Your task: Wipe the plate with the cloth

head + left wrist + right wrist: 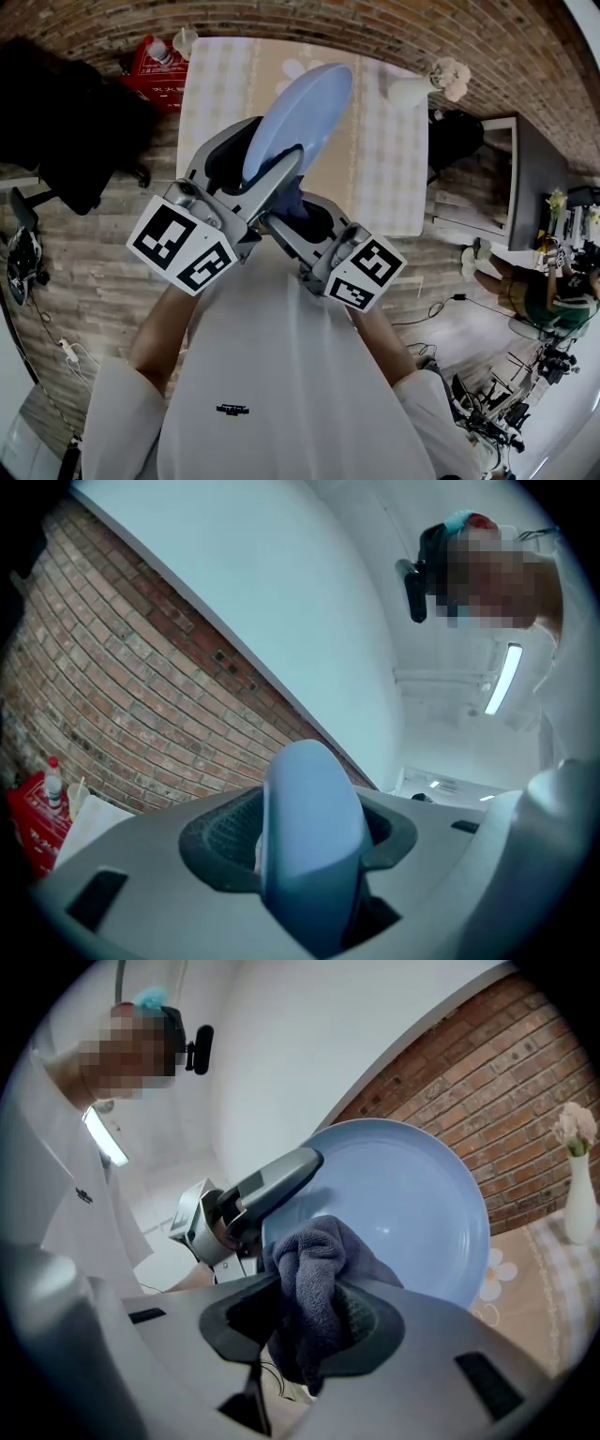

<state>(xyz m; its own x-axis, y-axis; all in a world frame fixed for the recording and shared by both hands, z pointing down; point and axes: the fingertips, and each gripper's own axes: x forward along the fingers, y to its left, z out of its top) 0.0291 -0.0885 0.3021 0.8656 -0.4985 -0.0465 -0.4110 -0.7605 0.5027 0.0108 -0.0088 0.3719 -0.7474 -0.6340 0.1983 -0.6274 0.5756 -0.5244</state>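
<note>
A light blue plate [302, 117] is held up on edge over the table, and my left gripper [260, 183] is shut on its lower rim. In the left gripper view the plate's edge [309, 841] fills the space between the jaws. My right gripper [298, 214] is shut on a dark blue-grey cloth [291, 202]. Seen from the right gripper view, the bunched cloth [314, 1293] presses against the lower left of the plate's face [412, 1213], and the left gripper [255, 1199] clamps the rim at the left.
Below the plate lies a table with a checked, flower-print cloth [384, 169]. A white vase with flowers [431, 82] stands at its far right corner. A red case with bottles [159, 61] sits on the floor at the left, and a dark chair [66, 122] stands beside it.
</note>
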